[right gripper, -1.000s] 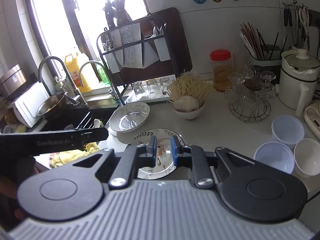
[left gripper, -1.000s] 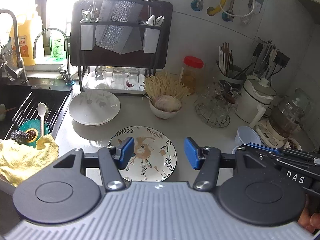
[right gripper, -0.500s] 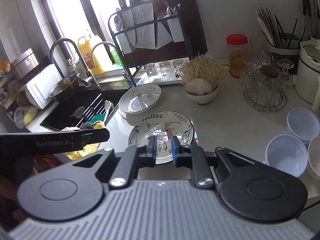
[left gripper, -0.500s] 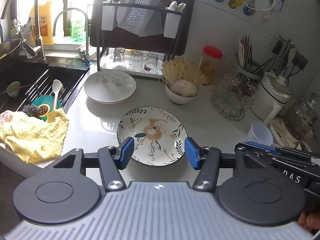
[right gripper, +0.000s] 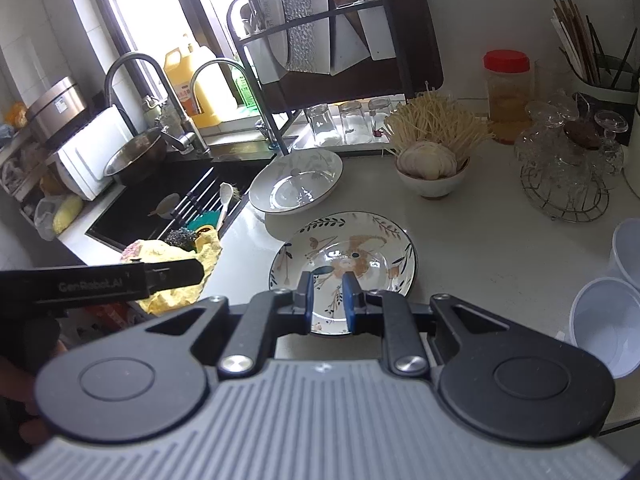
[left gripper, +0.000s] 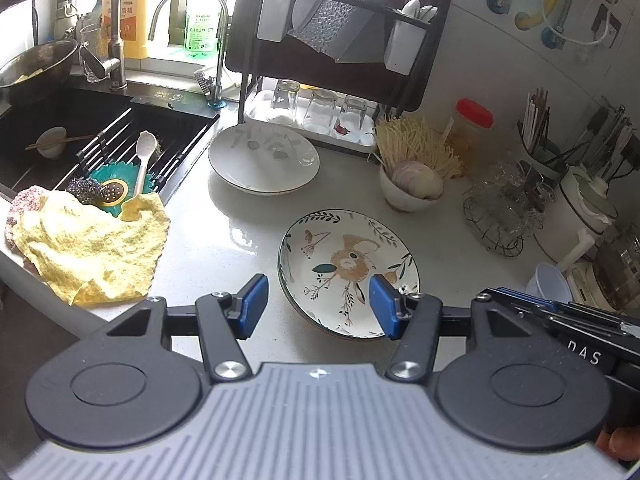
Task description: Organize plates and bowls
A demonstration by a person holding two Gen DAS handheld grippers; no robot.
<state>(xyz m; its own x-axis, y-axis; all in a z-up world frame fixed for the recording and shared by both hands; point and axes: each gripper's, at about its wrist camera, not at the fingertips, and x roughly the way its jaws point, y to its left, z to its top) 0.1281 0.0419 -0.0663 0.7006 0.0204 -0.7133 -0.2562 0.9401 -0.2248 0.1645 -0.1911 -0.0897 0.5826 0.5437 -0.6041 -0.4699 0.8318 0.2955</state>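
A floral plate point(left gripper: 348, 268) point(right gripper: 344, 256) lies flat on the white counter. Behind it to the left sits a wide white dish with a grey leaf pattern point(left gripper: 264, 160) point(right gripper: 296, 182). My left gripper point(left gripper: 318, 306) is open and hovers just short of the floral plate's near left rim, touching nothing. My right gripper point(right gripper: 327, 300) is shut to a narrow slit, empty, above the same plate's near edge. A small bowl point(left gripper: 412, 200) point(right gripper: 432, 184) holding garlic stands behind the plate to the right.
The sink point(left gripper: 100, 128) with a yellow cloth point(left gripper: 88, 244) is at the left. A dish rack point(left gripper: 340, 52) with glasses lines the back wall. A wire basket of glassware point(right gripper: 568, 168) and white plastic cups point(right gripper: 600, 320) stand at the right.
Both grippers have come down and closer to the floral plate, which now looks larger. The left view has rolled and shifted so the plate sits more to its right. Jaw openings are unchanged.
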